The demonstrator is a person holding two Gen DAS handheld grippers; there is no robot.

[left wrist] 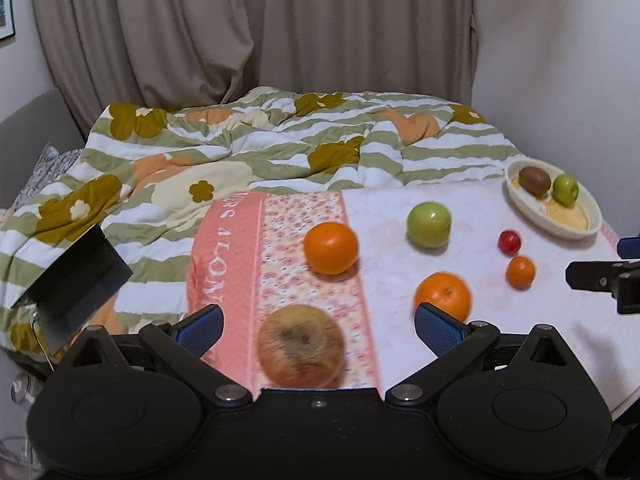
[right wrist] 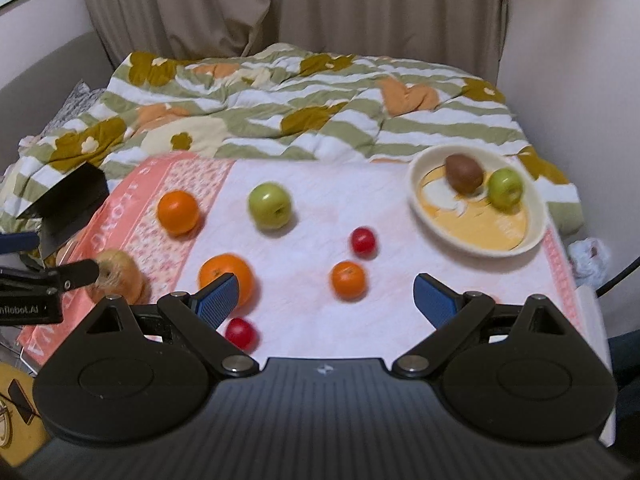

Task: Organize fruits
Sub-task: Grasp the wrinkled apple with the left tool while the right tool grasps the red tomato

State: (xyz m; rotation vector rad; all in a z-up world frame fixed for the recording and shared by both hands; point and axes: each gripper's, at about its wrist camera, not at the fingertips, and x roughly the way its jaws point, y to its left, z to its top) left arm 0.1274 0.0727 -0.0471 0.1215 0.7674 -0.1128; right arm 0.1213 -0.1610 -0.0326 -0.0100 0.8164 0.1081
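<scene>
Fruit lies on a pink and white cloth (left wrist: 384,216). My left gripper (left wrist: 318,326) is open, its jaws wide on either side of a yellowish-brown apple (left wrist: 301,347), not touching it. My right gripper (right wrist: 326,298) is open and empty above a small orange (right wrist: 348,280). Around it lie a large orange (right wrist: 226,278), another orange (right wrist: 178,212), a green apple (right wrist: 270,205) and two small red fruits (right wrist: 363,241) (right wrist: 240,333). A cream bowl (right wrist: 476,240) at the right back holds a kiwi (right wrist: 464,174) and a small green apple (right wrist: 505,189).
A rumpled flowered quilt (left wrist: 248,140) covers the bed behind the cloth. A black box (left wrist: 76,276) sits at the left. Curtains and a wall stand behind. The cloth's right edge lies close to the bowl (left wrist: 576,232).
</scene>
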